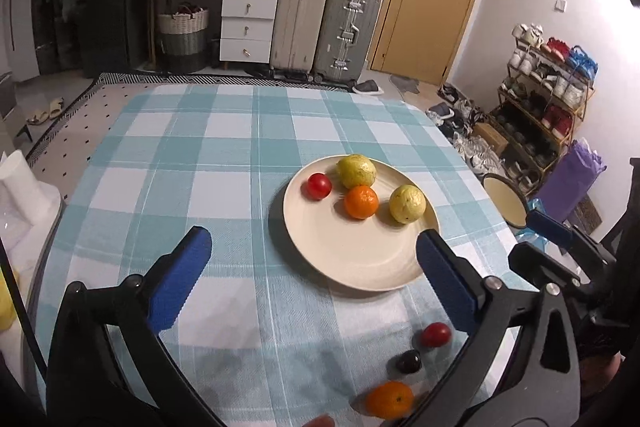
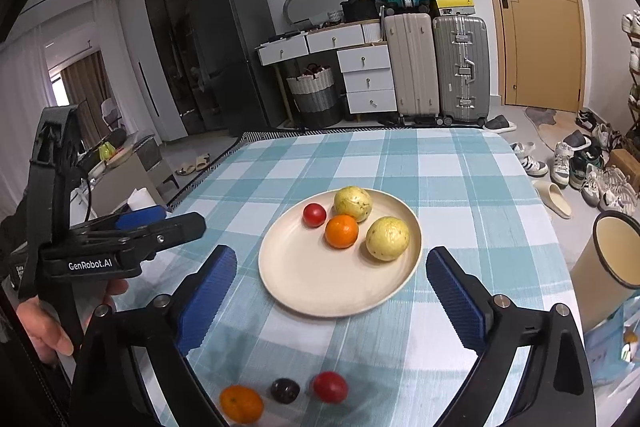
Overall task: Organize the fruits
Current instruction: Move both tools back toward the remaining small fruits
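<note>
Plate: the round cream plate (image 2: 320, 287) sits mid-counter on the blue-and-white checked cloth (image 2: 460, 187) and carries two yellow-green speckled round fruits (image 2: 353, 203), a small orange mandarin (image 2: 341, 231) and a small red tomato-like fruit (image 2: 314, 214), all crowded toward its far half.
Loose fruit: a second orange mandarin (image 2: 241, 404), a dark plum-coloured round fruit (image 2: 285, 390) and a second red round fruit (image 2: 330, 386) lie in a row on the cloth at the near edge, off the plate.
Left claw (image 1: 314, 259): spread wide, nothing between its blue pads.
Right claw (image 2: 332, 279): likewise wide and empty, over the plate's near rim.
Step in hand: likely fetching a loose fruit.
Doing it well: drop low, straddle one fruit at its widest point, squeeze gently since it may roll, and set it on the plate's bare near half, clear of its neighbours.
</note>
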{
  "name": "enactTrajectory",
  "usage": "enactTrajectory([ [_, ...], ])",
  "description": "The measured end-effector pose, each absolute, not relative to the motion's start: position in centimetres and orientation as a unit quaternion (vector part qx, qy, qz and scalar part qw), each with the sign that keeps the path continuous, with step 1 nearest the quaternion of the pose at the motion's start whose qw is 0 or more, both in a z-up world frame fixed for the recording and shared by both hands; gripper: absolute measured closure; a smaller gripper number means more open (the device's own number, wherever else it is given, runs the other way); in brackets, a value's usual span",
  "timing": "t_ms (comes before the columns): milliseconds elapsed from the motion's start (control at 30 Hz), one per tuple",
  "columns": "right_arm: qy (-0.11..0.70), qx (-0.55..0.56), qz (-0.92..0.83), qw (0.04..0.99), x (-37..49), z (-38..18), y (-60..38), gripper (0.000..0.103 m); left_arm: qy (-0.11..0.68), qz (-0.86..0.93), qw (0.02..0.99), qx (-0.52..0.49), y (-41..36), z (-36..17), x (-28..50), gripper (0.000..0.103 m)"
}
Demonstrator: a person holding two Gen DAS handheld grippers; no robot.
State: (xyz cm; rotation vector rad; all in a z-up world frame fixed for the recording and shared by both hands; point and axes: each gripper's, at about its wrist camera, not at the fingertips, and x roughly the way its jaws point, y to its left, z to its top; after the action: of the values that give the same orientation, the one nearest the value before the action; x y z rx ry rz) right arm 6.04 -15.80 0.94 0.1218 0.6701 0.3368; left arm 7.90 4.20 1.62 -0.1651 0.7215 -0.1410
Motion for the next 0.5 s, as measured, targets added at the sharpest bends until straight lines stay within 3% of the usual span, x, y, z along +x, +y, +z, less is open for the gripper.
enactTrajectory([
  [500,0.331,0.104,0.162,0.924,2.5,0.3,-17.6,0.003,0.401,-0.101,0.907,-0.078,2.7,-2.2,3.8,0.001],
])
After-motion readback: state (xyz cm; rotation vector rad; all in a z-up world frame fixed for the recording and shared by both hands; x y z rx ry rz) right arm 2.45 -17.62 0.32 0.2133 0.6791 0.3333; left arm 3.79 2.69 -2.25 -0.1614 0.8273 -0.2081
